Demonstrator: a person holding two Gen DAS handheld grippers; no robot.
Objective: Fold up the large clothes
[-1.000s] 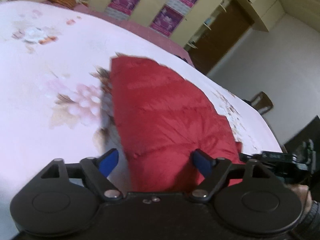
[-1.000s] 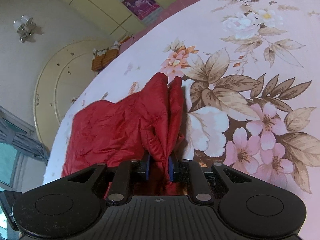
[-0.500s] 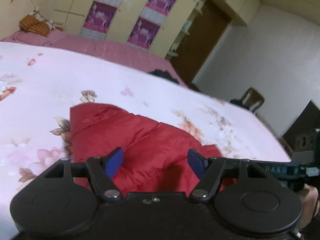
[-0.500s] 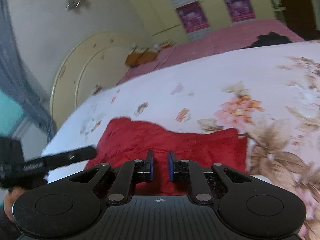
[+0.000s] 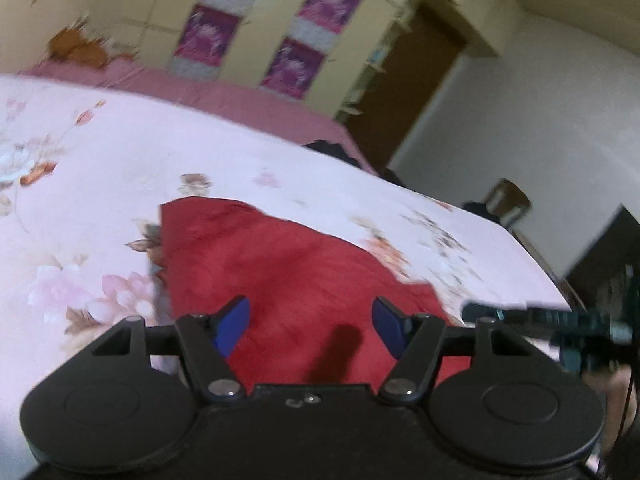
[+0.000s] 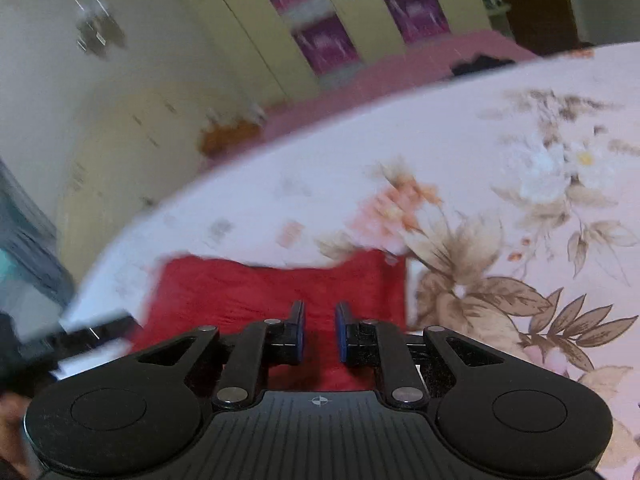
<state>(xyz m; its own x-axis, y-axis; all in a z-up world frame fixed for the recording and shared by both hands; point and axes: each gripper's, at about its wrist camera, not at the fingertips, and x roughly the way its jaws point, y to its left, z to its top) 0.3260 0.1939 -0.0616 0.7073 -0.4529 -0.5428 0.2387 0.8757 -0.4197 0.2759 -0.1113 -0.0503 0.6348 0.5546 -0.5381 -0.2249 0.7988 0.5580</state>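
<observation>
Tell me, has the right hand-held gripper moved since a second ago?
Yes. The right hand-held gripper let go of the red garment and rose away; more wardrobe shows.

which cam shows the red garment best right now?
Left wrist: the red garment fills the middle of the frame, far edge and right corner visible on the floral bedspread. Right wrist shows a smaller, blurrier patch, its near part hidden behind the right tool.

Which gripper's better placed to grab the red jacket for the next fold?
Left, likely: left gripper jaws wide, closing on nothing, over the red jacket; right gripper jaws nearly shut, empty.
</observation>
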